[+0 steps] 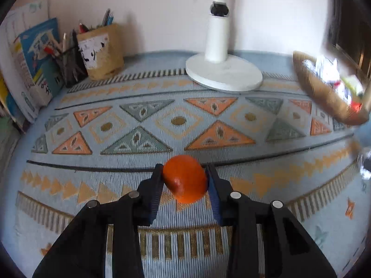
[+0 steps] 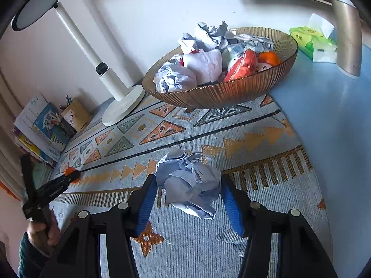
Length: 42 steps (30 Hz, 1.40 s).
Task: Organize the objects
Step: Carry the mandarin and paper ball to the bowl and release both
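Observation:
My left gripper [image 1: 184, 173] is shut on an orange fruit [image 1: 184, 178] and holds it above the patterned mat [image 1: 139, 125]. In the right wrist view the left gripper [image 2: 69, 173] shows at the far left with the orange fruit [image 2: 72, 174] between its tips. My right gripper [image 2: 187, 180] is shut on a crumpled grey-blue paper ball [image 2: 189, 180], above the mat [image 2: 255, 185]. A ribbed brown bowl [image 2: 220, 92] behind it holds several crumpled papers [image 2: 204, 62], a red packet [image 2: 242, 66] and another orange [image 2: 269, 58]. The bowl [image 1: 324, 92] shows blurred at the right of the left wrist view.
A white lamp base [image 1: 223, 73] stands at the back of the mat. A kraft pen holder [image 1: 102, 51], a black mesh pen cup [image 1: 70, 67] and books [image 1: 34, 64] stand at the back left. A green tissue pack [image 2: 313, 40] lies on the blue table [image 2: 336, 127].

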Each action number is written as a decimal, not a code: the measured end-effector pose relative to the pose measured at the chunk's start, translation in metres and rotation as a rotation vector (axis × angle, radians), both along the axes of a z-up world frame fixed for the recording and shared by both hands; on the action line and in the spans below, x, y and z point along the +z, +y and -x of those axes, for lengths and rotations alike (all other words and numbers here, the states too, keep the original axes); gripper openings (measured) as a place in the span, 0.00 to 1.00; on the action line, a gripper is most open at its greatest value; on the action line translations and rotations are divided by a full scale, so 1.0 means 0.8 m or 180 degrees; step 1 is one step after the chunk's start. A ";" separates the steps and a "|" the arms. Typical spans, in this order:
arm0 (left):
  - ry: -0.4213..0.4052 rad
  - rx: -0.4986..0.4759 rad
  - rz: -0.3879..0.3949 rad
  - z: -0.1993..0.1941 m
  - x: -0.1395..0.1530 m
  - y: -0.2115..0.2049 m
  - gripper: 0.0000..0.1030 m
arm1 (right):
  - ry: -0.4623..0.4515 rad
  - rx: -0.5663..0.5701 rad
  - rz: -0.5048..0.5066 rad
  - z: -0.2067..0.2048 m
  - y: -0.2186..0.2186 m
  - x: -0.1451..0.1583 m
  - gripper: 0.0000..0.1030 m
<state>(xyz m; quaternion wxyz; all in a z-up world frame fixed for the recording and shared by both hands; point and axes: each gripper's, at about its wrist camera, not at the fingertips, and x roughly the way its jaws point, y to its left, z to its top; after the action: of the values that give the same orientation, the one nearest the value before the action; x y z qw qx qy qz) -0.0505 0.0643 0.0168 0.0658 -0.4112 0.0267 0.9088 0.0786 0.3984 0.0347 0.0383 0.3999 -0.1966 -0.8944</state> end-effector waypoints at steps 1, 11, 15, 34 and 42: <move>0.0089 0.0005 -0.0071 -0.006 0.006 -0.004 0.32 | -0.0008 0.0031 -0.0006 0.000 -0.002 0.000 0.53; 0.0260 -0.0160 -0.0414 -0.036 0.050 0.041 0.32 | 0.0135 0.0120 -0.0178 -0.012 0.003 0.028 0.53; 0.0358 -0.0443 -0.0678 -0.013 0.084 0.095 0.32 | 0.0431 0.0025 -0.0477 -0.011 0.041 0.096 0.53; 0.0307 -0.1237 -0.1207 0.115 0.082 0.304 0.57 | 0.0524 -0.0498 -0.0181 0.138 0.169 0.090 0.82; 0.0395 -0.1118 -0.1216 0.088 0.105 0.256 0.75 | 0.0658 -0.0608 0.0080 0.114 0.189 0.106 0.93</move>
<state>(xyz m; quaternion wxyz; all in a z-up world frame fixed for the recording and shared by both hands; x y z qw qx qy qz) -0.1208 0.2692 0.1006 0.2971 -0.3238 -0.0703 0.8955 -0.0124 0.5495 0.1195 -0.0219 0.2846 -0.2399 -0.9279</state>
